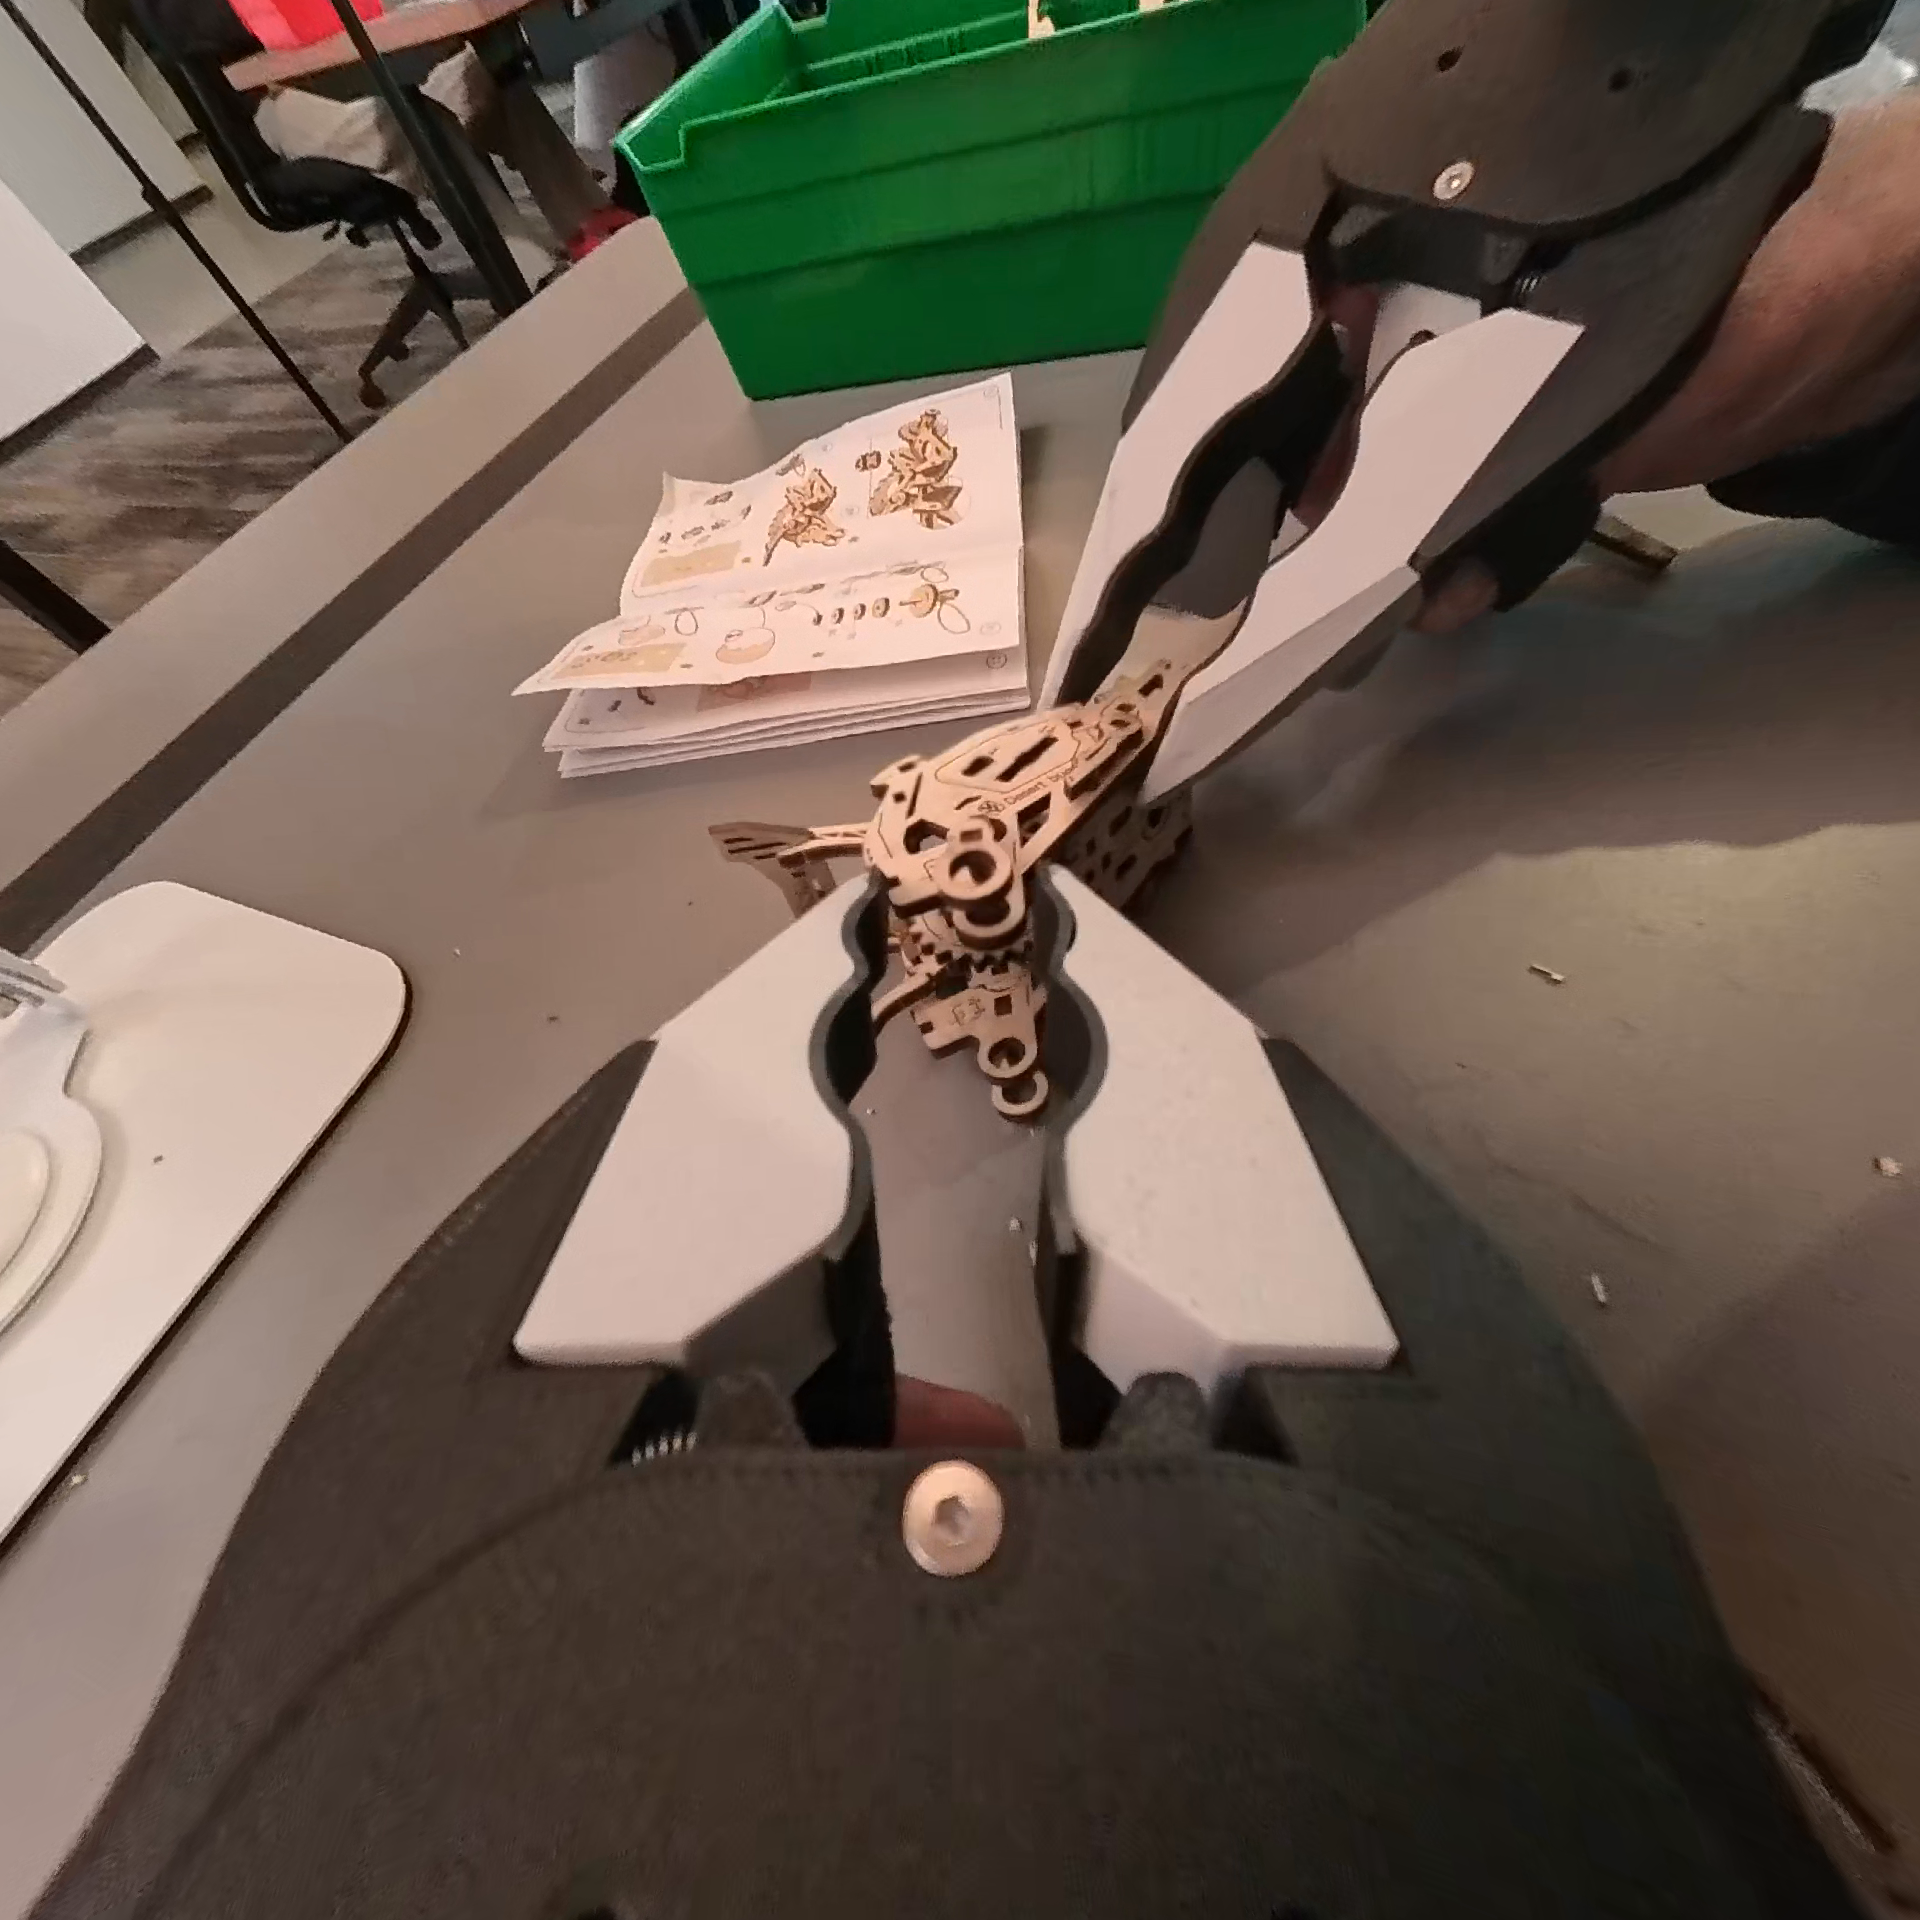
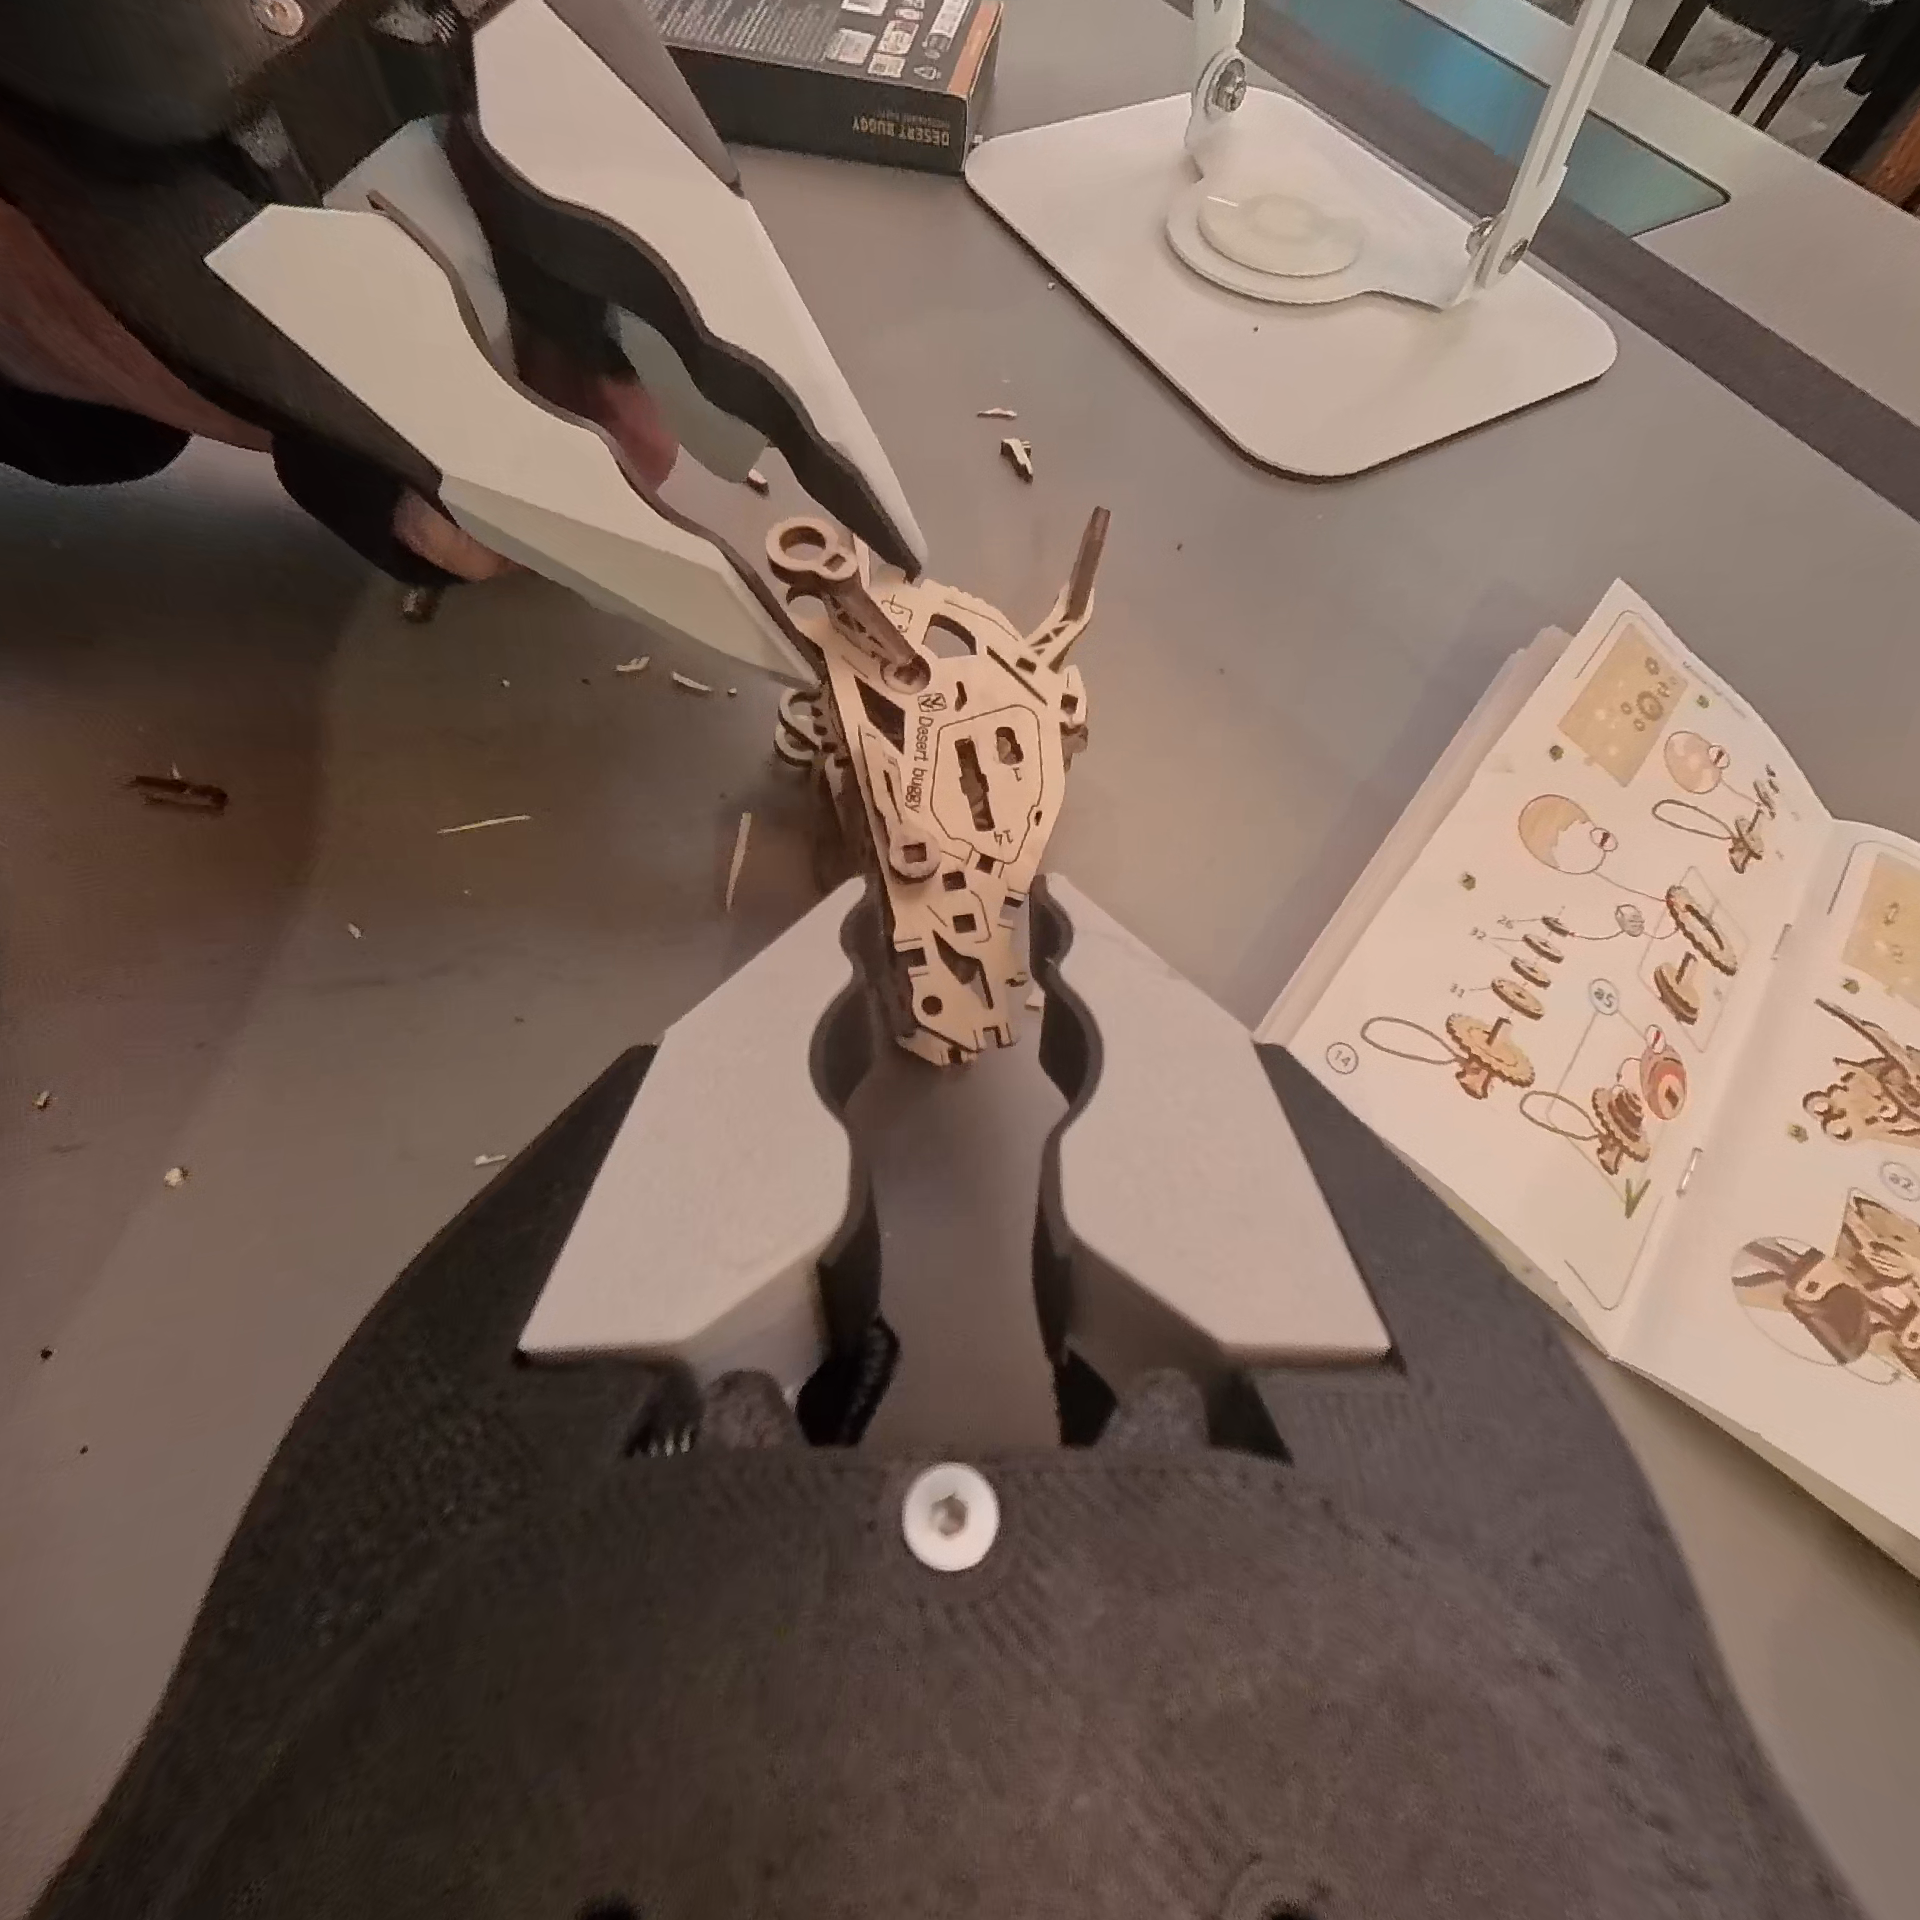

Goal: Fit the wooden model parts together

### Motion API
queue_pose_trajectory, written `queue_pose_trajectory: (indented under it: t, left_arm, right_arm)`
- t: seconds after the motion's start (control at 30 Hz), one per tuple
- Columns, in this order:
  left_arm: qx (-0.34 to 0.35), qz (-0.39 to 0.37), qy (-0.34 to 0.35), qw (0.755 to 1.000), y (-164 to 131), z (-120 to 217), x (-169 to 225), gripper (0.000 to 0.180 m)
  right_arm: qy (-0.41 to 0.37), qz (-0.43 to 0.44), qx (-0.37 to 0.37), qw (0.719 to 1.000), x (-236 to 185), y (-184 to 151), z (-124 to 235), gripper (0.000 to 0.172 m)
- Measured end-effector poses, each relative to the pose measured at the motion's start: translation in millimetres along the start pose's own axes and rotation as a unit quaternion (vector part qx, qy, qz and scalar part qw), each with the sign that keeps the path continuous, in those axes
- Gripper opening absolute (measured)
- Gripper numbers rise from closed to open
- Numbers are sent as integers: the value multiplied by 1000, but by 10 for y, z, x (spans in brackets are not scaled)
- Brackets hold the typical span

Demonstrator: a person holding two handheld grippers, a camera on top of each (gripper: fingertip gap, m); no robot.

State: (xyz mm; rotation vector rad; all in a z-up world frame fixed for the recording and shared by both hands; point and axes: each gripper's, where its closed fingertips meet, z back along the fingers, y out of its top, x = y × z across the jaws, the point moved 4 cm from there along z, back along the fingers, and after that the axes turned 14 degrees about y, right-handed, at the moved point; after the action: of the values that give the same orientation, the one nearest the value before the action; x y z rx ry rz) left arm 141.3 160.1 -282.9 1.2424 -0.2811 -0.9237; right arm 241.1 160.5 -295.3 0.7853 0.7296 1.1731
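Holding one wooden model (image 1: 997, 831) between both my claws, above the grey table (image 1: 1558, 1039); items listed nearest first

- Left claw (image 1: 961, 914): pinching the gear-and-axle end of the model, the light fingers (image 1: 748, 1049) closed on either side of the stacked cogs and the pierced link that hangs toward me
- Right claw (image 2: 951, 935): pinching the opposite, narrower end of the same assembly, the flat engraved side panel facing up between its fingers (image 2: 1143, 1060); seen from the left side it comes down steeply onto the far end
- Wooden model: a part-built laser-cut frame, tilted, spanning from one claw to the other, a thin strut sticking out sideways beyond it
- Wood splinters (image 2: 483, 824): scattered on the table near the model
- Instruction booklet (image 1: 821, 582): open, lying flat, just beyond the model
- White stand base (image 2: 1351, 343): further off, with a white bracket rising from it
- Dark box (image 2: 852, 73): at the far edge beside the stand
- Green bin (image 1: 935, 208): well behind the booklet

Step in hand, as I judge it: steadying the sub-assembly at both ends to seat or press a joint home. Next move calls for a firm, even squeeze along the frame without twisting, since the thin ply tabs look easy to snap; whether the axle is fully seated I cannot tell
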Motion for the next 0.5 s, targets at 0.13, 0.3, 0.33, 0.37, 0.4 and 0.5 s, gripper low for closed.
queue_pose_trajectory:
  t: [0.13,0.3,0.33,0.37,0.4,0.5]
  left_arm:
    - [-1,-4,6,1000,-6,5,-2,24]
    - [-4,1,7,1000,-12,3,-21,25]
    - [-3,2,8,1000,-12,8,-25,24]
    - [-2,1,9,1000,-13,10,-26,24]
    - [-3,-1,9,1000,-15,10,-26,25]
    - [-4,2,8,1000,-16,9,-33,25]
  right_arm:
    - [-2,2,0,1000,0,14,-3,24]
    - [-1,3,-3,1000,5,21,-16,25]
    - [0,4,-2,1000,4,26,-19,25]
    - [0,4,-1,1000,3,31,-21,25]
    - [0,5,-2,1000,5,30,-23,25]
    - [-1,5,0,1000,4,38,-23,25]
